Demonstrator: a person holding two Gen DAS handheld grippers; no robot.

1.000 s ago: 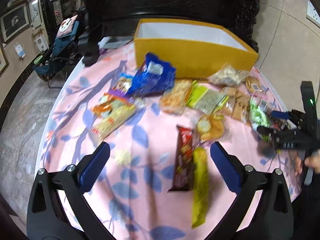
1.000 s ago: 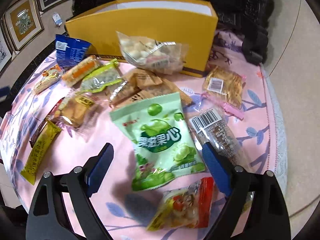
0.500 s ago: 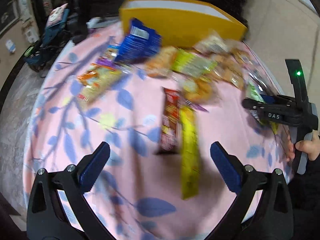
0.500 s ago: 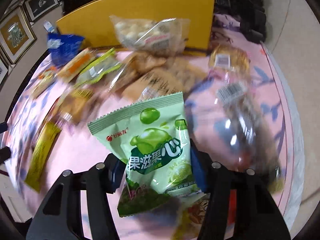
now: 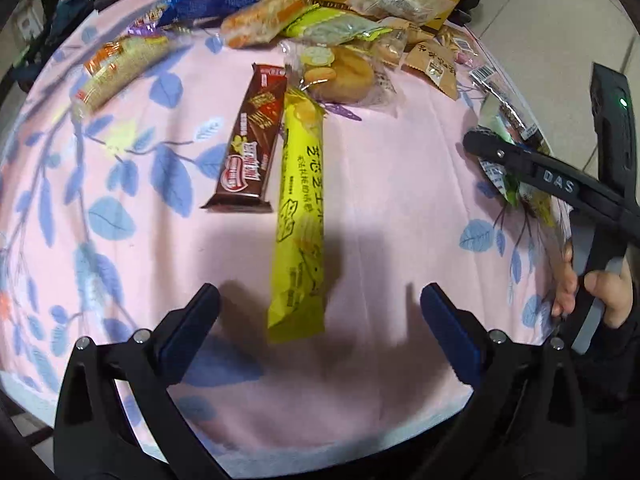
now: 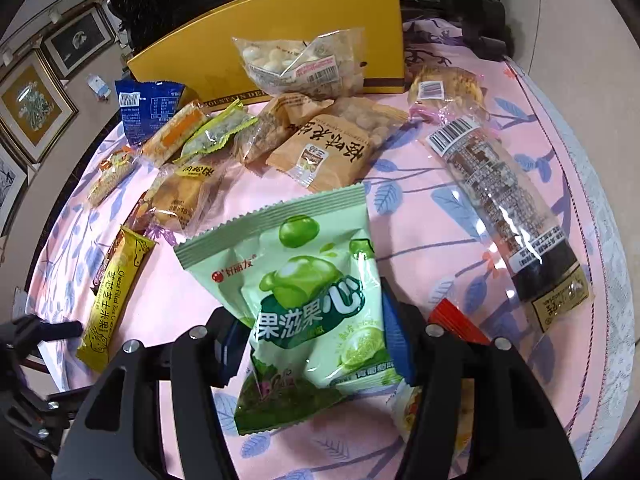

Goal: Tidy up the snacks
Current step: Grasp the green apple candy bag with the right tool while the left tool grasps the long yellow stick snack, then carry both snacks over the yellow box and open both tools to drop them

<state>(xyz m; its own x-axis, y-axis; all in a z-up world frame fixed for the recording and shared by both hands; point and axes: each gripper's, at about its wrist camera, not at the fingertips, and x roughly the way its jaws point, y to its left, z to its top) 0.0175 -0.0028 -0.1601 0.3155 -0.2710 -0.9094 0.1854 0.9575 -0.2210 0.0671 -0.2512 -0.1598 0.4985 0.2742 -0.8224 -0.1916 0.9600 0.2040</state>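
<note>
Green candy bag (image 6: pixel 316 312) now pinched between the right gripper (image 6: pixel 316 344) pads and tilted up off the pink tablecloth (image 6: pixel 440 240); a second ago just lying flat between wide jaws. Left view only catches its edge behind the right gripper's arm, but shows the left gripper (image 5: pixel 320 332) wide open, empty, straddling the near end of the yellow cracker stick (image 5: pixel 300 216). Yellow box (image 6: pixel 280 40) at the back.

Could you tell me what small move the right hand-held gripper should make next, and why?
Probably lift and carry forward toward the yellow box. The right hand-held gripper is already shut on the green candy bag, pinching its lower half. The box stands at the far edge of the table behind the other snacks, so the bag likely needs raising enough to pass over them.
</note>
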